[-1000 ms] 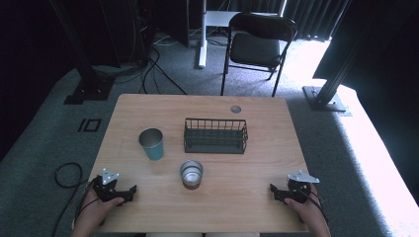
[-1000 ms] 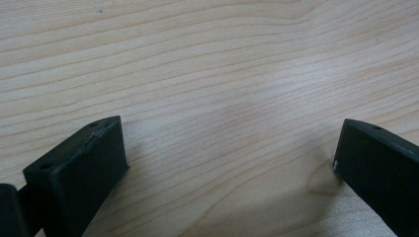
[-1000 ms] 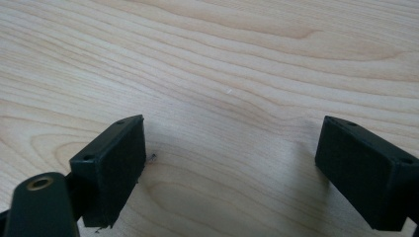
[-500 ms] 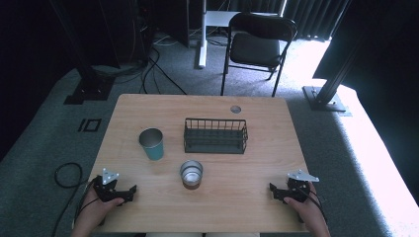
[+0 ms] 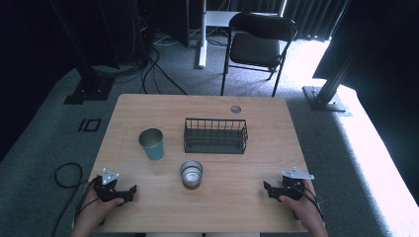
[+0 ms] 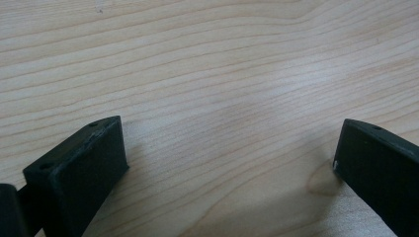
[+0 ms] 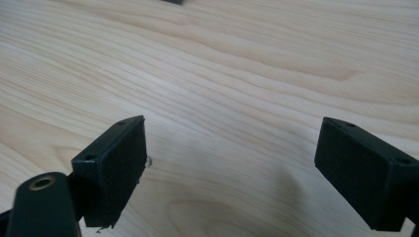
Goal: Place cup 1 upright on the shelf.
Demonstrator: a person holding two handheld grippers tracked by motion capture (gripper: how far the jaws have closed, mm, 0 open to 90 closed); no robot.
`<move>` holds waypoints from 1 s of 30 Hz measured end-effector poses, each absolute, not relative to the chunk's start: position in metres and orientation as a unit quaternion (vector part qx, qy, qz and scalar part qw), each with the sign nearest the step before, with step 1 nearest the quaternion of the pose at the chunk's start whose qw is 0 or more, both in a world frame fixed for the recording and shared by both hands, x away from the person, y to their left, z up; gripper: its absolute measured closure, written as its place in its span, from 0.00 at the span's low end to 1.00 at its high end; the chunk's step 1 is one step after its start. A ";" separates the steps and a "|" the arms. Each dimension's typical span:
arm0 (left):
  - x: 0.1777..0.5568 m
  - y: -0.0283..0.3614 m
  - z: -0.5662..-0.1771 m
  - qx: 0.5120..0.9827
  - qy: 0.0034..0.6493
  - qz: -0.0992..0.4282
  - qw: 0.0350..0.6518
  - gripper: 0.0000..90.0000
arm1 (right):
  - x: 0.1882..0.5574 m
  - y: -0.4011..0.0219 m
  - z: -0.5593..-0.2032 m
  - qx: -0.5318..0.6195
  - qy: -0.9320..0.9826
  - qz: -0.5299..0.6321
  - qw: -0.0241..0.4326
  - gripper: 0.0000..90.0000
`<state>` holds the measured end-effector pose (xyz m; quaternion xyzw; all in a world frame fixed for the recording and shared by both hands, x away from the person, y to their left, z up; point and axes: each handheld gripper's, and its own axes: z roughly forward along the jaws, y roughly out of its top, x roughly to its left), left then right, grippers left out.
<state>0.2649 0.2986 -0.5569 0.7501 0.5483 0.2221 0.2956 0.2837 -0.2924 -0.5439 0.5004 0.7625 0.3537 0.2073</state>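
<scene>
i have the left tongs (image 5: pixel 132 189) released and resting on the near left of the bench (image 5: pixel 247 197), and the right tongs (image 5: pixel 267 187) released too at the near right, nothing between either pair of jaws. the steel cup (image 5: pixel 191 173) stands near the middle between them, well apart from both, with the teal cup (image 5: pixel 151 143) to its far left and the wire basket (image 5: pixel 215 136) just beyond it.

Table (image 5: pixel 237 197): pale wood grain, smooth matt. Small cup (image 5: pixel 191 173): shiny metal. Basket (image 5: pixel 215 135): dark wire. Gripper jaws: matt black.
</scene>
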 end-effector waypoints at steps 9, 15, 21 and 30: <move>0.265 0.299 -0.557 0.750 0.548 0.222 0.295 0.00 | 0.287 -0.269 -0.539 0.467 0.776 0.377 0.193 0.14; 0.265 0.299 -0.557 0.750 0.548 0.222 0.295 0.00 | 0.291 -0.255 -0.540 0.450 0.785 0.382 0.187 0.14; 0.265 0.299 -0.557 0.750 0.548 0.222 0.296 0.00 | 0.293 -0.238 -0.541 0.429 0.795 0.392 0.174 0.14; 0.265 0.299 -0.557 0.750 0.548 0.222 0.295 0.00 | 0.296 -0.213 -0.543 0.400 0.809 0.402 0.158 0.14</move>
